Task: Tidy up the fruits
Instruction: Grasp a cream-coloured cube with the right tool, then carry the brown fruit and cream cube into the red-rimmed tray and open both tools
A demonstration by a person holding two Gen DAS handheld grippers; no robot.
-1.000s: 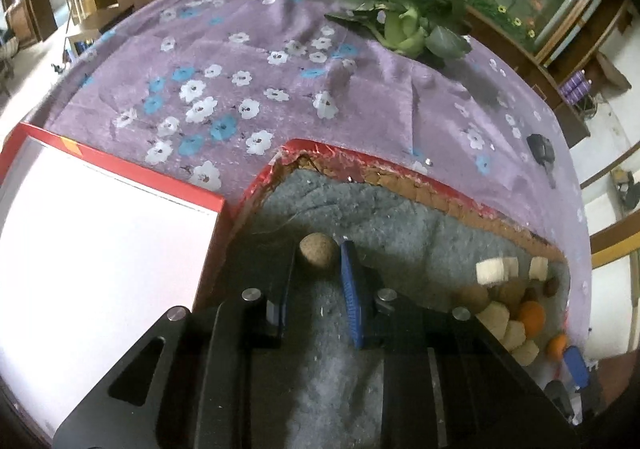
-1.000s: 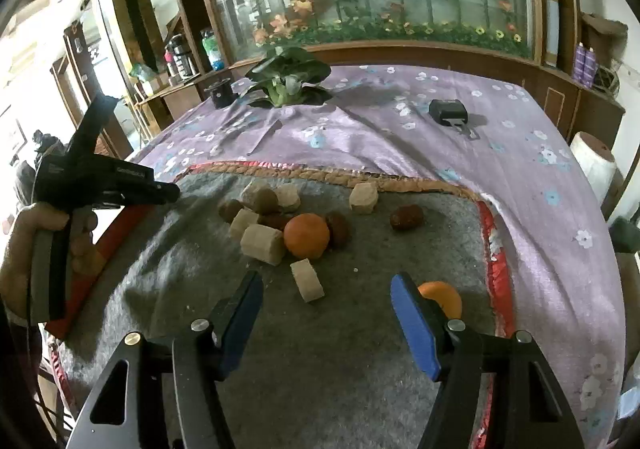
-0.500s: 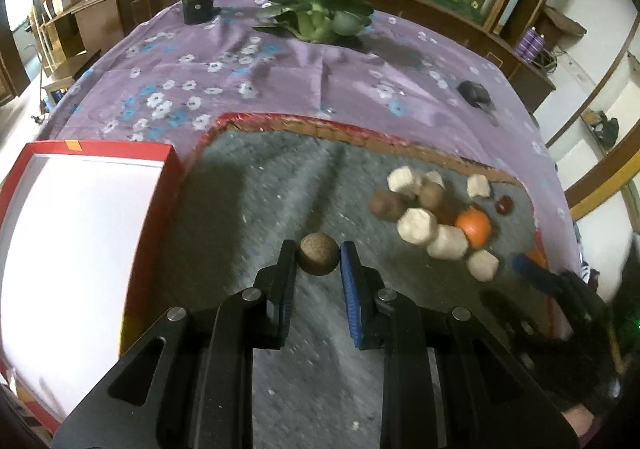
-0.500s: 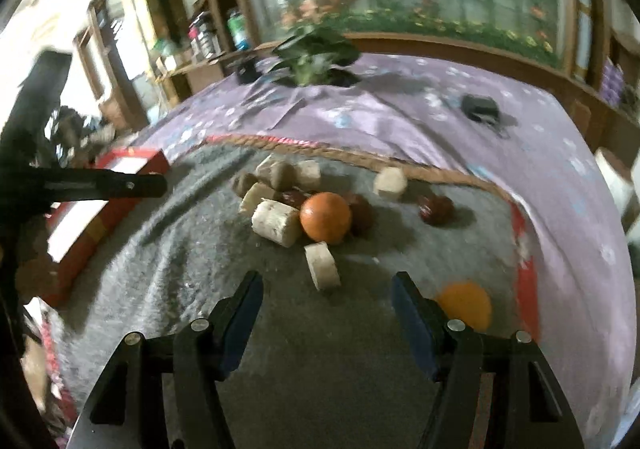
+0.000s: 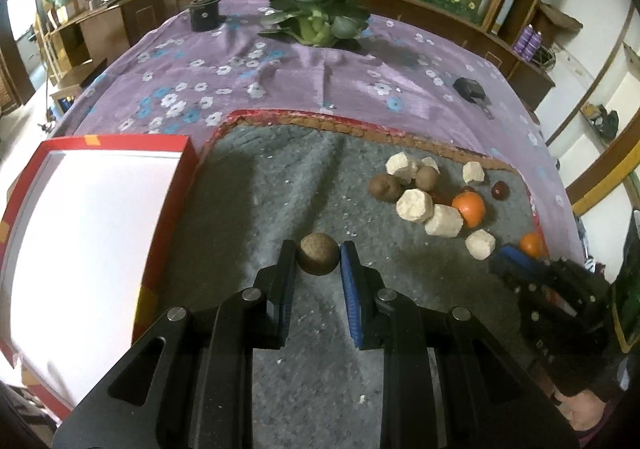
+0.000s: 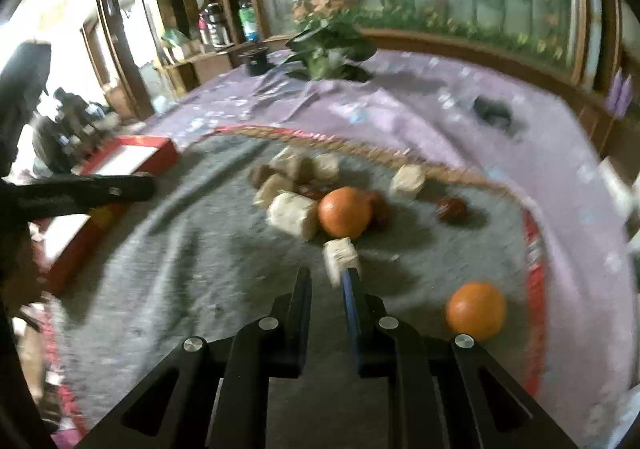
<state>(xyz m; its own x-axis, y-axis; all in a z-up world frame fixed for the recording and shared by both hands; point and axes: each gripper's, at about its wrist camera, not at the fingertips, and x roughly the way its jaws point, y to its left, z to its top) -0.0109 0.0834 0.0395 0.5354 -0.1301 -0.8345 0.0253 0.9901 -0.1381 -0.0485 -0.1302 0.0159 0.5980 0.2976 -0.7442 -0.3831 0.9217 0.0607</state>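
Observation:
My left gripper [image 5: 318, 259] is shut on a round brown fruit [image 5: 318, 258] and holds it above the grey mat [image 5: 280, 189]. A red box with a white inside [image 5: 80, 233] lies left of it. On the mat at the right lie pale chunks [image 5: 414, 205], brown fruits [image 5: 384, 187], an orange [image 5: 469, 208], a dark red fruit [image 5: 500, 190] and a second orange [image 5: 531, 244]. My right gripper [image 6: 326, 277] has its jaws nearly closed, just behind a pale chunk [image 6: 340, 257]; the view is blurred. An orange [image 6: 345, 212] and a second orange [image 6: 476, 310] lie near it.
A purple flowered cloth [image 5: 280, 69] covers the table. A leafy plant [image 5: 320, 19] and a black round object [image 5: 205, 13] stand at the far edge. A small black device [image 5: 469, 88] lies far right. Wooden shelves ring the table.
My left gripper has risen and pulled back with the brown fruit, so more of the mat shows. My right gripper's jaws have narrowed from wide open and it has moved towards the pale chunk.

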